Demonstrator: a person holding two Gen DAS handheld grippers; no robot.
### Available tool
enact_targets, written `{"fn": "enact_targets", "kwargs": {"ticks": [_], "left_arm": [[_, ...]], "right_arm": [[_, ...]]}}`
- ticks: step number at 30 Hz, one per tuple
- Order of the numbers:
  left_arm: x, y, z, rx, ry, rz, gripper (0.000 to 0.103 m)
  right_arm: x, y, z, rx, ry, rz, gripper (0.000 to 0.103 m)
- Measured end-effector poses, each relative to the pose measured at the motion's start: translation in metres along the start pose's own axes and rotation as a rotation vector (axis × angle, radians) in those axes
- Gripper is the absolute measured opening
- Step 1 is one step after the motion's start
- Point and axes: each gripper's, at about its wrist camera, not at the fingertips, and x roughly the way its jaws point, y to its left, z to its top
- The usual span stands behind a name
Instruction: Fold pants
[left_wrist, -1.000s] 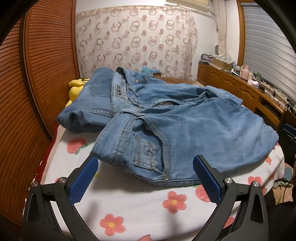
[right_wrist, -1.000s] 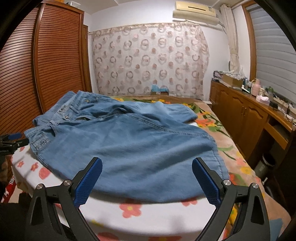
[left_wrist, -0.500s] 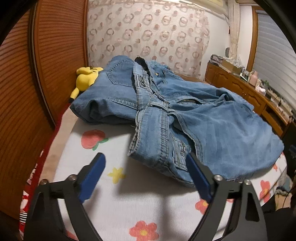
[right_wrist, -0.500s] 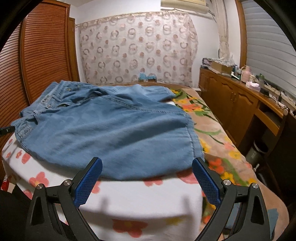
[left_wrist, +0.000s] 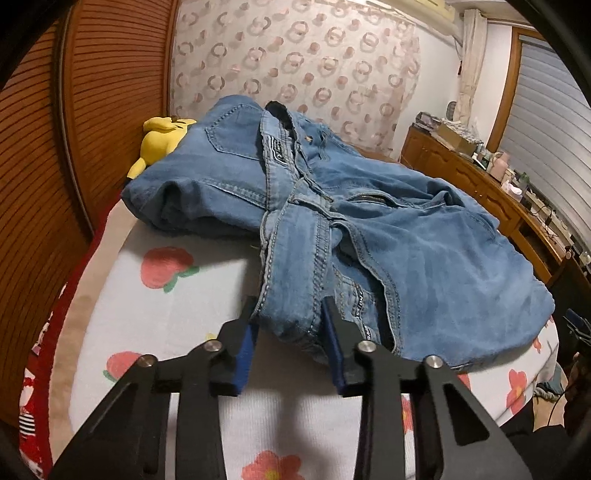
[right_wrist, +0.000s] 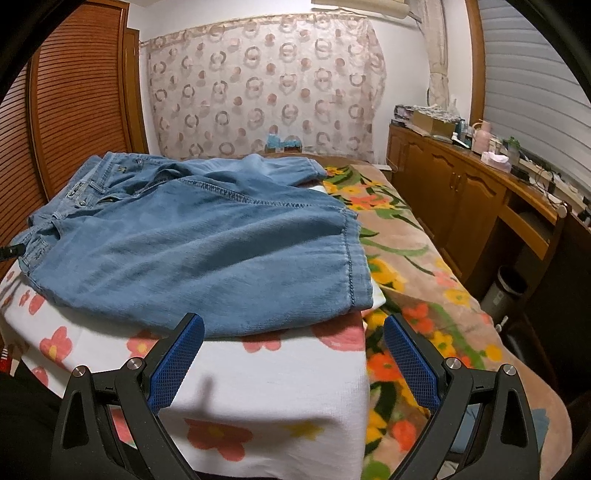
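Flowered bed sheet (left_wrist: 192, 295) beside slatted wooden doors (left_wrist: 48, 155).

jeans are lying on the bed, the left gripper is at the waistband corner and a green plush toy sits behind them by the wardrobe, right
Not quite: the plush toy is yellow, not green, as the left wrist view shows. The rest holds: the jeans lie on the bed, with the left gripper at the waistband corner.

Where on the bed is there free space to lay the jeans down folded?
Bare sheet lies left of the jeans, below the yellow plush. A bare strip runs along the near edge. The floral blanket right of the hem is free. The middle is covered.
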Motion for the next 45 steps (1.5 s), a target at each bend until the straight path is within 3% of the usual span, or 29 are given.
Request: {"fn": "enact_targets", "kwargs": {"ticks": [12,21,27,32,38,45], "left_arm": [[-0.003,-0.001,0.003,0.013,-0.004,0.010,0.031],[-0.006,-0.006,0.001,0.051,-0.022,0.028,0.031],[-0.011,-0.012,0.005,0.058,-0.044,0.005,0.026],[-0.016,-0.021,0.009,0.073,-0.061,0.000,0.022],[-0.028,-0.028,0.018,0.078,-0.091,-0.019,0.020],[-0.058,-0.033,0.032,0.076,-0.151,-0.059,0.018]], "right_arm": [[0.012,-0.024,0.010,-0.014,0.075,-0.019,0.096],[0.034,-0.041,0.021,0.060,0.078,0.051,0.085],[0.040,-0.053,0.014,0.135,0.075,0.059,0.065],[0.035,-0.049,0.017,0.109,0.063,0.022,0.026],[0.030,-0.036,0.027,0.065,0.026,0.027,0.011],[0.004,-0.036,0.047,0.034,-0.048,0.042,0.010]]}}
